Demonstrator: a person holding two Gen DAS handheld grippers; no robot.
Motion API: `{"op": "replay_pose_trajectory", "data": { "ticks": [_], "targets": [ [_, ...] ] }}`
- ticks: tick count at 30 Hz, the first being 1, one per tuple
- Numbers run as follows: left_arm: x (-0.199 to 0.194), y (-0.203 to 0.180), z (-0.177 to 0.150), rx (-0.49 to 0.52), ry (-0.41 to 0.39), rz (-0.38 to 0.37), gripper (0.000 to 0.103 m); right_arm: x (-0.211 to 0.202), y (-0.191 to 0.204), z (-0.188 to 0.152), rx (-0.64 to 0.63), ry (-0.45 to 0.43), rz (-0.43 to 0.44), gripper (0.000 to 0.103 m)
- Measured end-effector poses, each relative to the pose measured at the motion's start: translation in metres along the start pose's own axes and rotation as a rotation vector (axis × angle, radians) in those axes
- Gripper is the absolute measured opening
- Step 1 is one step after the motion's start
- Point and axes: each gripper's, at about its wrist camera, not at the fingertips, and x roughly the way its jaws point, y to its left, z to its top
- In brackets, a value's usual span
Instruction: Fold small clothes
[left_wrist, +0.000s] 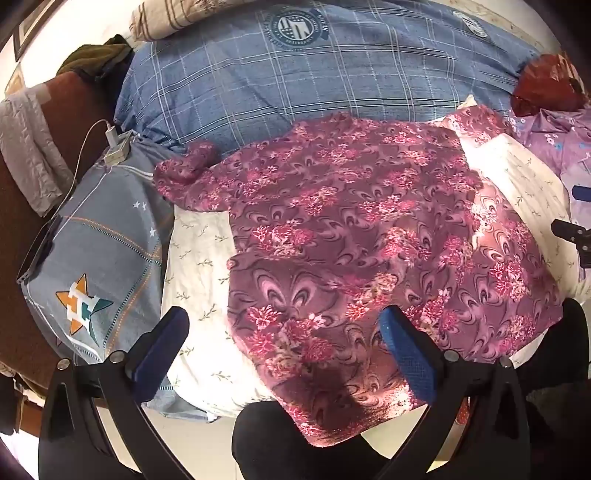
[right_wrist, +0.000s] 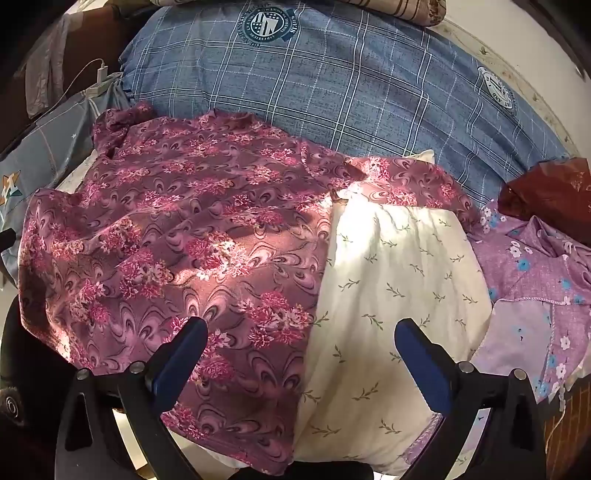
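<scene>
Maroon floral top (left_wrist: 351, 229) lies spread, unfolded; L gripper (left_wrist: 284, 354) & R gripper (right_wrist: 299, 362) gape wide, empty. Lilac garment (right_wrist: 535, 273) waits.

Bed with cream leaf-print sheet (right_wrist: 399, 280); blue plaid quilt (left_wrist: 295, 81) along far edge; brown headboard (left_wrist: 70, 99) left; patchy sunlight.

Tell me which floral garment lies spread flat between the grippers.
The dark magenta floral garment, spread over the cream sheet. The lilac blue-flowered one sits crumpled off to the right.
</scene>
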Motion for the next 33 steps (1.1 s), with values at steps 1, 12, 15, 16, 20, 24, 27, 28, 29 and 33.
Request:
{"op": "replay_pose_trajectory", "data": {
  "ticks": [1,12,15,16,20,24,27,28,29,33],
  "targets": [
    [-0.001,0.0,0.0,0.004,-0.002,-0.004,0.103,0.0,-0.001,0.0,0.002,0.001,-0.001,0.102],
    [-0.005,-0.006,-0.016,0.009,0.034,-0.047,0.103,-0.008,-0.004,-0.011,0.023,0.004,-0.006,0.102],
    [-0.011,-0.007,-0.027,0.013,0.039,-0.065,0.103,-0.015,-0.006,-0.02,0.038,0.0,-0.005,0.102],
    [-0.011,-0.008,-0.03,0.028,0.038,-0.044,0.103,-0.017,-0.006,-0.022,0.043,0.0,-0.004,0.102],
    [-0.015,-0.009,-0.039,0.043,0.051,-0.036,0.103,-0.026,-0.004,-0.035,0.052,-0.004,-0.008,0.102],
    [-0.019,-0.012,-0.044,0.024,0.035,-0.061,0.103,-0.035,-0.002,-0.041,0.053,-0.014,-0.014,0.102],
    [-0.023,-0.016,-0.047,0.028,0.032,-0.068,0.103,-0.044,0.0,-0.044,0.045,-0.029,-0.025,0.102],
    [-0.025,-0.017,-0.048,0.033,0.028,-0.069,0.103,-0.046,0.001,-0.045,0.043,-0.033,-0.029,0.102],
    [-0.026,-0.019,-0.049,0.032,0.019,-0.071,0.103,-0.049,0.001,-0.045,0.041,-0.036,-0.033,0.102],
    [-0.032,-0.022,-0.051,0.027,0.023,-0.094,0.103,-0.056,0.001,-0.046,0.041,-0.046,-0.041,0.102]
  ]
}}
